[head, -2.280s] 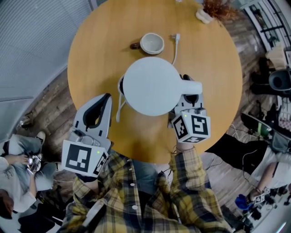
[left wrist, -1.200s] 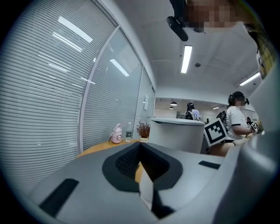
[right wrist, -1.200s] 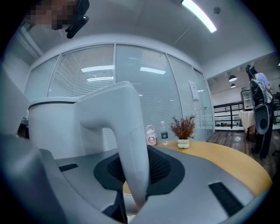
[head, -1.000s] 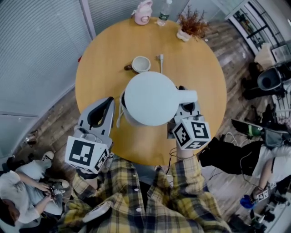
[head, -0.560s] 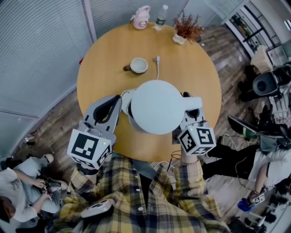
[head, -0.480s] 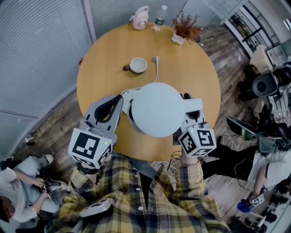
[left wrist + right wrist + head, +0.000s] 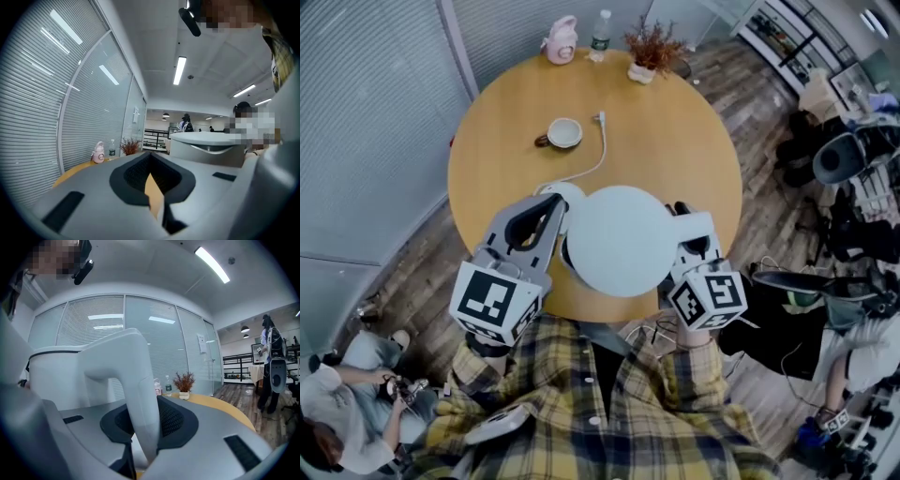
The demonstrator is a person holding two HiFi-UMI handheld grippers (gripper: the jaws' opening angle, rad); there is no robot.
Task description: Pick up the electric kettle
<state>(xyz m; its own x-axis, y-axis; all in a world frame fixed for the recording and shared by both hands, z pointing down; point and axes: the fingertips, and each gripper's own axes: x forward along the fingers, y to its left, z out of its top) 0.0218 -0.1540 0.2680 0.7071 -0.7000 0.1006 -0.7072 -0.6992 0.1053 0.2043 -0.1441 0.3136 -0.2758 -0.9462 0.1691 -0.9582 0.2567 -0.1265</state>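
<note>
The white electric kettle hangs above the near edge of the round wooden table, seen lid-up in the head view. My right gripper is shut on the kettle's handle, which runs upright between its jaws. The kettle's body fills the left of the right gripper view. My left gripper sits just left of the kettle, its jaws shut with nothing between them. In the left gripper view the kettle shows close by on the right. The kettle's white base lies uncovered on the table.
A white cord runs from the base to a loose plug. A white cup stands further back. At the far rim are a pink bottle, a clear water bottle and a small potted plant. People sit around the room.
The kettle has come up off its base and toward me, so the base now shows at its upper left. Both grippers rose with it, and the left one closed in on its side.
</note>
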